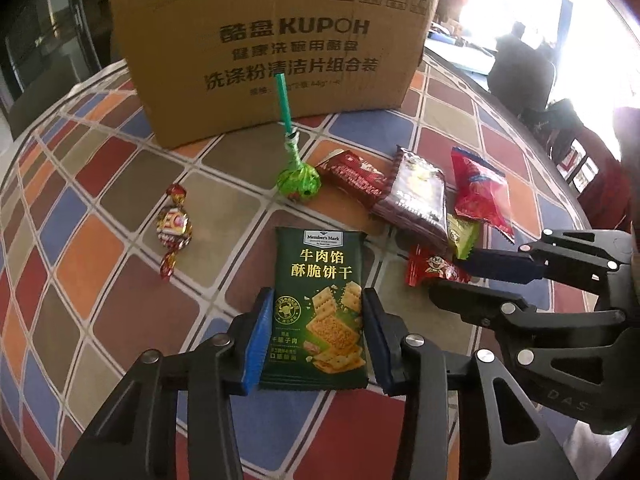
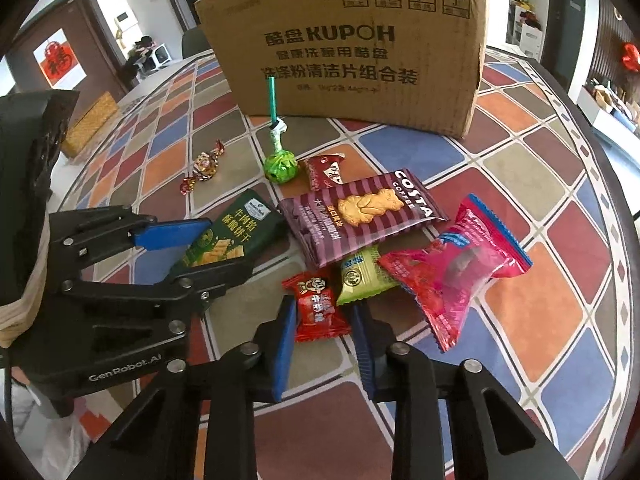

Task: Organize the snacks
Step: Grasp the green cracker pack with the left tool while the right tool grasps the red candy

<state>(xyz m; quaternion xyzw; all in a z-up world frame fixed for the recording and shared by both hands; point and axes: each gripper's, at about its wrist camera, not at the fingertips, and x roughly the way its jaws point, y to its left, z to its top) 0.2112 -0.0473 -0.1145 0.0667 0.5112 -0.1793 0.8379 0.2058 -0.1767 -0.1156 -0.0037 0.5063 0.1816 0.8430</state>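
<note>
Green cracker packet (image 1: 316,308) clamped between left fingers (image 1: 256,340); red candy (image 2: 320,312) between right fingers (image 2: 286,344).

hidden: cardboard box (image 1: 276,52) interior | small print on green-yellow packet (image 2: 362,276) too small | box top cut off

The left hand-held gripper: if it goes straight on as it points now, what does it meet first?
Probably the green cracker packet, already between the left hand-held gripper fingers, then the tablecloth under it.

Left gripper (image 1: 314,344) fingers narrowed, right gripper (image 2: 324,344) likewise, both angled down
</note>
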